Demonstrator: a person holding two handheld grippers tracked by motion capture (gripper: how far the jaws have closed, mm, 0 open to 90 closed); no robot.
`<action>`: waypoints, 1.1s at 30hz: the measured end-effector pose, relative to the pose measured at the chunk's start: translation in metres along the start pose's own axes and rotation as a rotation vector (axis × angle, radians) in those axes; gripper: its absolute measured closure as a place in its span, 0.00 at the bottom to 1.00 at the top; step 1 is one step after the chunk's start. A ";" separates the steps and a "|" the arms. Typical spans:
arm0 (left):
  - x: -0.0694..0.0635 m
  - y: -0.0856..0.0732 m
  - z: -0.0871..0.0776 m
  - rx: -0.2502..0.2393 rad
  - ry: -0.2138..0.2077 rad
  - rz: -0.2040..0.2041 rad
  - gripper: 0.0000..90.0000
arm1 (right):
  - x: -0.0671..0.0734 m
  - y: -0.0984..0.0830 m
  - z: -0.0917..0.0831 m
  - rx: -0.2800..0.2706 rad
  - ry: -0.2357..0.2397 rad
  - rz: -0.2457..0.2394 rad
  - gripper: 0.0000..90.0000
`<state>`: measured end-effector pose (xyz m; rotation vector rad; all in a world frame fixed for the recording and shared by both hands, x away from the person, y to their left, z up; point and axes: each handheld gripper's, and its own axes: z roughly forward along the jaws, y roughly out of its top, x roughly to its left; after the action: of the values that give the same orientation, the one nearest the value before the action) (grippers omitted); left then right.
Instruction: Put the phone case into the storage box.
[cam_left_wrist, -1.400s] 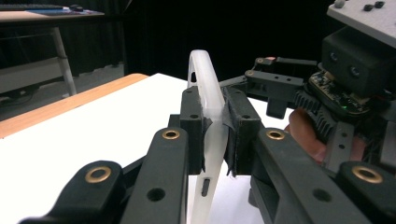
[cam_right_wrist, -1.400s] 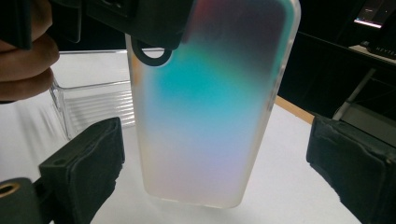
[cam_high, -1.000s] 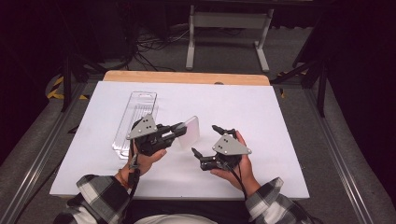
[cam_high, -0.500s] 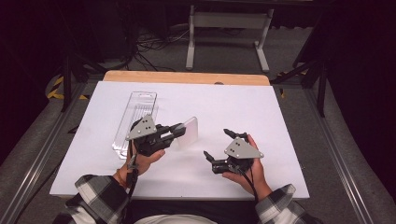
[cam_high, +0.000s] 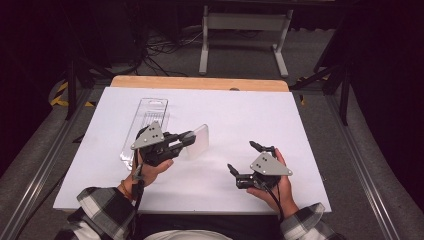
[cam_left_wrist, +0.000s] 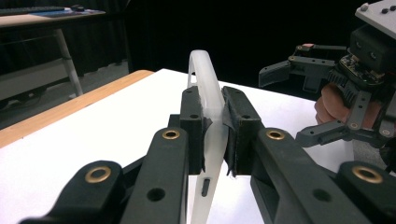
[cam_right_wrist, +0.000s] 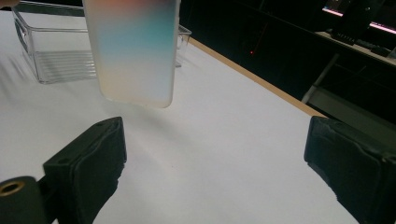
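Observation:
My left gripper (cam_high: 189, 136) is shut on a frosted translucent phone case (cam_high: 200, 142), held on edge just above the white table (cam_high: 240, 107). In the left gripper view the case (cam_left_wrist: 204, 84) stands upright, pinched between the two pads (cam_left_wrist: 192, 122). My right gripper (cam_high: 242, 157) stands open and holds nothing, near the front right of the table, its jaws pointing left toward the case and well apart from it. The right gripper view has the case (cam_right_wrist: 135, 51) hanging ahead between the wide-set jaws. The right gripper (cam_left_wrist: 292, 105) is also in the left gripper view, at the right.
A clear plastic tray (cam_high: 150, 116) lies on the table's left side, behind the left gripper; the tray (cam_right_wrist: 60, 65) sits behind the case in the right gripper view. The table's wooden back edge (cam_high: 200, 82) borders a dark floor with stand legs.
My right gripper has drawn back to the right and toward the front edge, away from the case. The left gripper and the case have stayed put.

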<state>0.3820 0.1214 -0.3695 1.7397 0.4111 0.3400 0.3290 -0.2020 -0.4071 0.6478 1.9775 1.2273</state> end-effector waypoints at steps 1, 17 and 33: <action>0.000 0.000 0.000 0.003 -0.003 -0.006 0.89 | 0.000 -0.001 -0.001 -0.002 -0.001 0.002 0.07; 0.005 0.001 -0.007 -0.003 0.001 0.020 0.89 | -0.005 -0.008 -0.005 0.017 -0.010 0.009 0.07; 0.008 0.002 -0.014 -0.003 0.010 0.038 0.89 | -0.005 -0.010 -0.001 0.030 -0.006 0.005 0.08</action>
<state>0.3836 0.1370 -0.3645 1.7455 0.3847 0.3764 0.3304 -0.2106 -0.4143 0.6710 1.9936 1.1995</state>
